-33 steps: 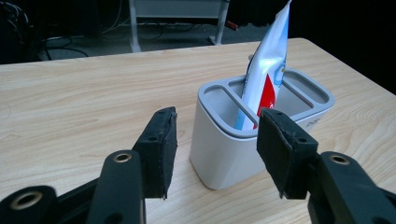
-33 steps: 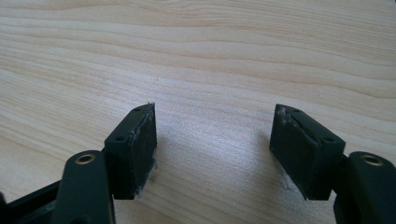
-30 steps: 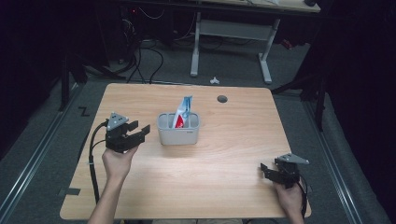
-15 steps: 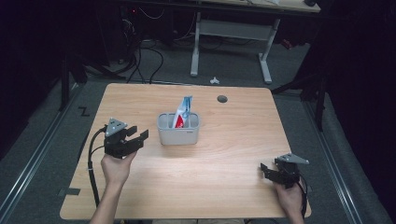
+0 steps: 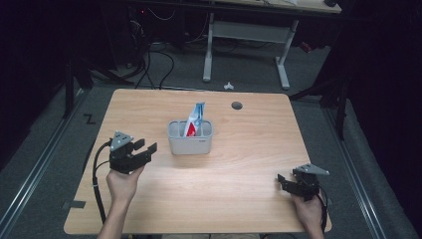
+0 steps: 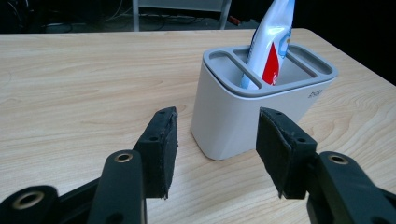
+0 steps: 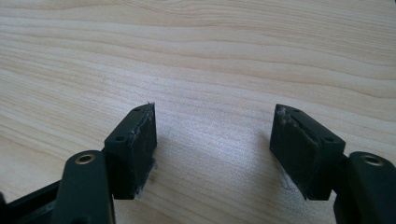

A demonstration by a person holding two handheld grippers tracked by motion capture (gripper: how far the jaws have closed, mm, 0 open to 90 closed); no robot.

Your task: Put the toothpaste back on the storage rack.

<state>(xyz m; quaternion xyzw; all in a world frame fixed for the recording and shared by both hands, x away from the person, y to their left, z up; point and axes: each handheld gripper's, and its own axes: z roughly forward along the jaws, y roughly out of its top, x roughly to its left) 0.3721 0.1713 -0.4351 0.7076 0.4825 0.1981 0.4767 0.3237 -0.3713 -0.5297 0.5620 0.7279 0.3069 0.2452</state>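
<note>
Left gripper (image 5: 142,149) is aiming at the holder (image 6: 261,107), fingers apart and empty, lining up on it. Tube (image 6: 273,42) is standing inside; right gripper (image 5: 288,181) is resting on the surface (image 5: 239,199), fingers apart.

Matt wood table (image 5: 249,164), matt plastic holder (image 6: 243,112), glossy tube (image 6: 273,42)

Toothpaste tube (image 6: 273,44): top cut off by left gripper view's upper edge, lower part hidden inside the white holder (image 6: 243,116). Tube print too small to read in high view (image 5: 194,122).
</note>
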